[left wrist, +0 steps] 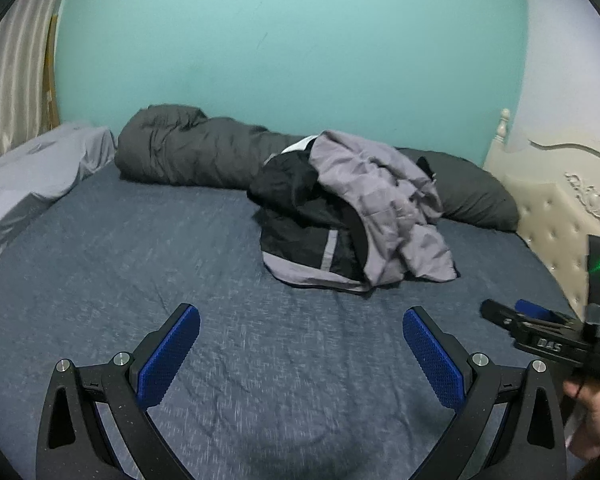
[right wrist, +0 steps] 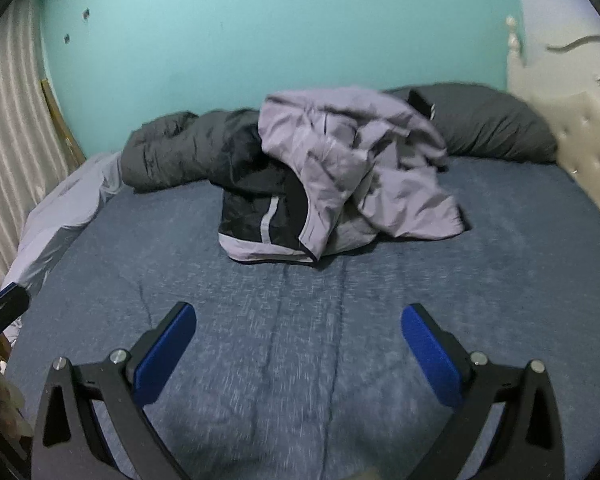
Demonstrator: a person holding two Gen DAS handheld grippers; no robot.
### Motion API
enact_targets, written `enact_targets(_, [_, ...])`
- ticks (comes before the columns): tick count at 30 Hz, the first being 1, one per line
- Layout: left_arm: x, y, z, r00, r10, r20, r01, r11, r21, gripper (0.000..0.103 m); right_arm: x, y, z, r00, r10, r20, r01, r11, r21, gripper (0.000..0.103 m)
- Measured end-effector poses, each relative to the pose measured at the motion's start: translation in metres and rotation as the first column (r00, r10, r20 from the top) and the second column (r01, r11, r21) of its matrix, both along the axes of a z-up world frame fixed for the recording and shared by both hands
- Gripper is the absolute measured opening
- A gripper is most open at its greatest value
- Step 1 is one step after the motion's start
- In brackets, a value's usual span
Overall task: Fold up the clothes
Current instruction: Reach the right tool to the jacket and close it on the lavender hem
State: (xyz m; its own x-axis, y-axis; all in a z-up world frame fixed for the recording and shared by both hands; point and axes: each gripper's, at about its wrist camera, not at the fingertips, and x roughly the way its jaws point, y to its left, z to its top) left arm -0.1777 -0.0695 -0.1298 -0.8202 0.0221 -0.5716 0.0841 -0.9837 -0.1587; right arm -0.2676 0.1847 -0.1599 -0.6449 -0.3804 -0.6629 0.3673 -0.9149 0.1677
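Crumpled jacket (right wrist: 332,176), dark rolled duvet (right wrist: 172,152) behind, touching

The crumpled jacket (right wrist: 340,168) hides part of the dark duvet (right wrist: 172,152) behind it. The picture's edge cuts off the hand (left wrist: 596,420) gripping the right gripper (left wrist: 512,314), and the headboard (right wrist: 580,132) is blurred.

Jacket (right wrist: 340,168) thin crinkled cloth; bedsheet (right wrist: 300,340) matt heathered weave; headboard (left wrist: 556,216) tufted.
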Motion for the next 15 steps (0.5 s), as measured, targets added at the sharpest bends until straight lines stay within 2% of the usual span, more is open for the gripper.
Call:
enact_targets(3, [-0.028,-0.01,-0.024,1.0,0.017,0.02,-0.017,1.0,0.003,0.103,-0.039,-0.01,-0.029,1.0,0.002,0.013,-0.002,1.0,0.019,0.103])
enact_targets(9, [-0.07,-0.022,-0.069,0.998,0.029,0.056,-0.029,1.0,-0.007,0.103,-0.119,-0.016,-0.097,0.995,-0.057,0.087,0.055,0.998,0.024,0.1])
enact_targets(13, [-0.089,-0.032,-0.098,0.996,0.039,0.077,-0.039,0.999,-0.001,0.103,-0.156,-0.031,-0.128,0.994,-0.063,0.094,0.061,0.998,0.025,0.084])
enact_targets(15, [-0.091,-0.037,-0.106,0.996,0.038,0.08,-0.039,0.999,0.004,0.103,-0.175,-0.039,-0.143,0.993,-0.066,0.097,0.064,0.998,0.025,0.08])
